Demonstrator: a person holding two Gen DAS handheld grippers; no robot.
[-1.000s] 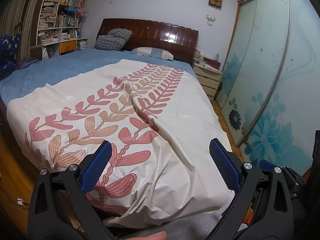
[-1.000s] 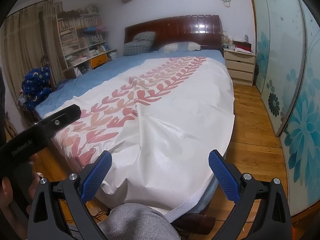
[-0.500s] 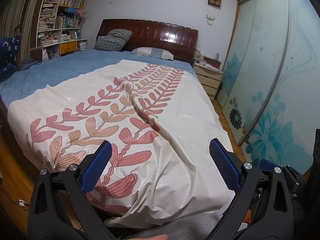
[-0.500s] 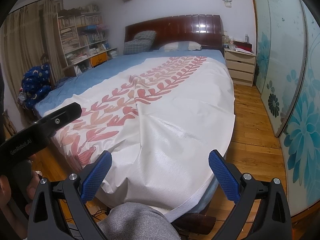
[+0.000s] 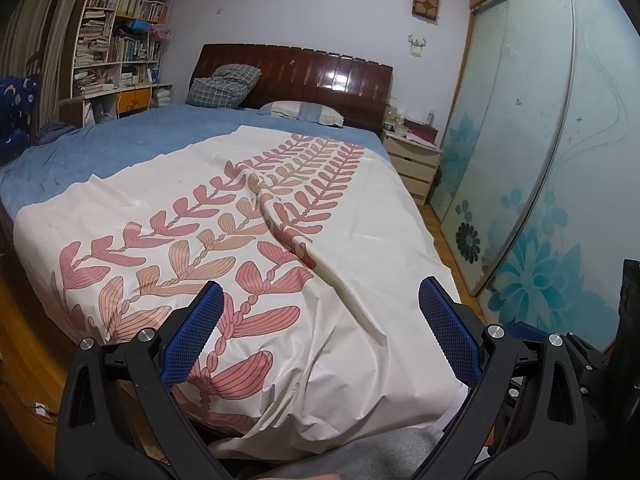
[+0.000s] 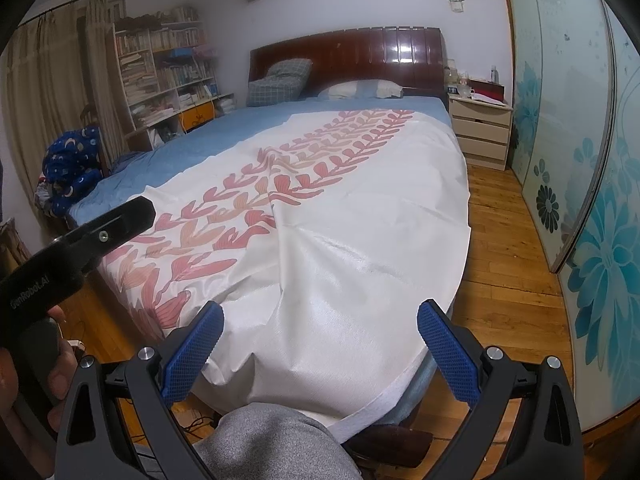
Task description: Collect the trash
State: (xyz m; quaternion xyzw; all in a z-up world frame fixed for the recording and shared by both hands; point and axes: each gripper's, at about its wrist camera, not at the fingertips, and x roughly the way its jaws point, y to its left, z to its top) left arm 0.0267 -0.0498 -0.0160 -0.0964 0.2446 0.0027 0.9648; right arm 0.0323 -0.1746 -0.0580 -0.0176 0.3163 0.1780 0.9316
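Observation:
No trash shows in either view. My left gripper (image 5: 320,312) is open, with nothing between its blue pads, held above the foot of a bed. A white cover with a pink leaf pattern (image 5: 248,248) lies spread over the bed's blue sheet (image 5: 100,148). My right gripper (image 6: 318,320) is open too and holds nothing, over the near right corner of the same cover (image 6: 340,240). In the right wrist view the left gripper's black body (image 6: 80,248) shows at the left edge, held by a hand (image 6: 60,376).
A dark wooden headboard (image 5: 296,76) with pillows (image 5: 224,88) stands at the far end. A bookshelf (image 5: 120,40) is at the back left, a nightstand (image 6: 480,132) at the back right. Sliding flowered wardrobe doors (image 6: 580,160) line the right wall beside a strip of wooden floor (image 6: 508,248). A grey-clad knee (image 6: 272,444) is below.
Both views have drifted slightly; the left wrist view has swung a little so less of the floor at the left shows. Both grippers stay open and the bed is unchanged.

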